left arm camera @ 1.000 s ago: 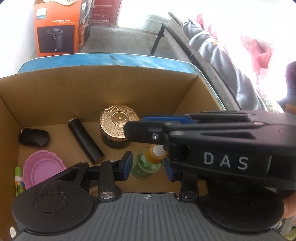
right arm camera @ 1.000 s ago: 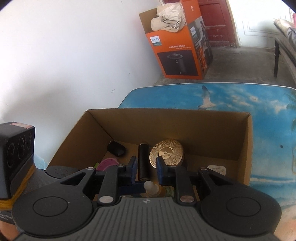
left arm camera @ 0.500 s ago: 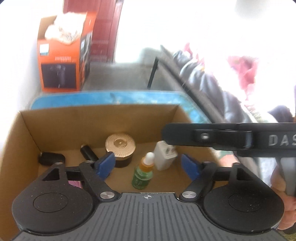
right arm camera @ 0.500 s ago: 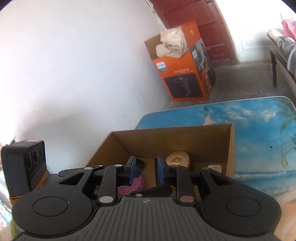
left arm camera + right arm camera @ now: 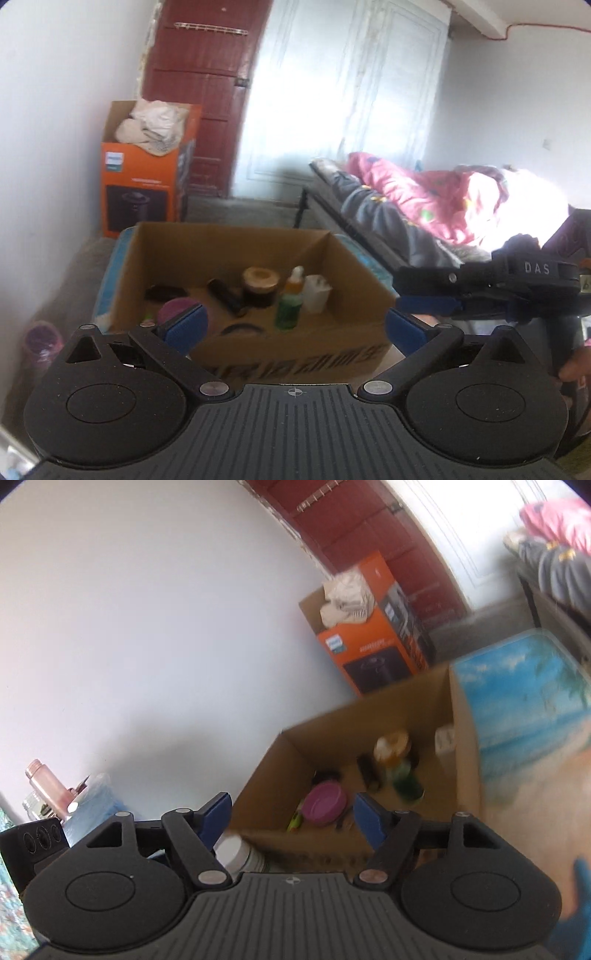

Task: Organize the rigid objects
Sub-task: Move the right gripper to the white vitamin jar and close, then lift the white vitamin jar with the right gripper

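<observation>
Where 1 second ago both grippers hung low over the cardboard box [image 5: 255, 240], with the left gripper's blue pads on either side of the green dropper bottle [image 5: 290, 306] and the right gripper's pads nearly together, both now sit back from the box, outside its near wall. The left gripper [image 5: 295, 328] has its jaws wide apart and opening, with nothing between the pads. The bottle stands upright on the box floor, between the gold-lidded jar [image 5: 260, 286] on its left and the white plug [image 5: 317, 295] on its right. Farther left lie the black tube [image 5: 223, 295], the purple lid [image 5: 177, 310] and a dark oval case [image 5: 164, 293].

Seen from its own camera, the right gripper [image 5: 291, 818] is also parting its jaws, empty, with the box [image 5: 458, 746] ahead and to the right; a white-capped jar [image 5: 236, 851] sits just under the left pad.

Against the far wall, the orange carton [image 5: 142, 192] shows a small label panel too blurred to read now. At the far right, the right gripper's arm [image 5: 480, 288] reads "DAS". Dark print on the box's near wall is illegible.
</observation>
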`<action>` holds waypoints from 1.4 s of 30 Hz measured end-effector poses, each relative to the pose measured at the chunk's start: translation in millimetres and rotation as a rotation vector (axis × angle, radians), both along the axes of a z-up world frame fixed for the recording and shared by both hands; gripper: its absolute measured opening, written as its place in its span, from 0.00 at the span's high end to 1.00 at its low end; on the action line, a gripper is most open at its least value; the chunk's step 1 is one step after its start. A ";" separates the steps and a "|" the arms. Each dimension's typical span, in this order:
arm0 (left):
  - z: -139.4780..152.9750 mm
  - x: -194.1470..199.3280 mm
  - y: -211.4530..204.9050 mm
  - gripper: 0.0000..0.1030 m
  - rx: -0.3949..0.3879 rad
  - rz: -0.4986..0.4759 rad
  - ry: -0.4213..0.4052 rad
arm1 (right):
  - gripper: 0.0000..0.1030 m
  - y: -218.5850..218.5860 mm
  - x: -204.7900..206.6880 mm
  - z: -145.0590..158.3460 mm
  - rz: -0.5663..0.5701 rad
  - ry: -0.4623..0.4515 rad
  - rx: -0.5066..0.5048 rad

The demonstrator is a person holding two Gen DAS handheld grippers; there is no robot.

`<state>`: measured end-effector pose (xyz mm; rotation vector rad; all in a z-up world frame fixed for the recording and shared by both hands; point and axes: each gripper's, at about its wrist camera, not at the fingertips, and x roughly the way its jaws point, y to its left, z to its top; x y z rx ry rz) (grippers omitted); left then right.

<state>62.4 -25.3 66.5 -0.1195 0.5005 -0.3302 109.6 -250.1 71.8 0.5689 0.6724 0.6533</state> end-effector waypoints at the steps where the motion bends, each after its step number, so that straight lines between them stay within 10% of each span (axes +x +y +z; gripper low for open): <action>1: -1.6 -2.9 6.1 0.00 0.016 0.021 -0.001 | 0.27 5.9 0.7 -6.1 0.014 0.021 -0.005; 14: -50.7 3.4 38.3 0.03 0.164 0.230 0.034 | 0.29 87.9 18.1 -37.3 0.140 0.121 0.024; 29: -76.4 30.0 42.7 0.47 0.131 0.216 0.125 | 0.54 133.5 47.4 -60.5 0.172 0.174 0.027; 42: -70.0 13.7 9.0 0.48 0.108 0.113 0.144 | 0.57 92.3 18.4 -56.5 0.111 0.178 0.051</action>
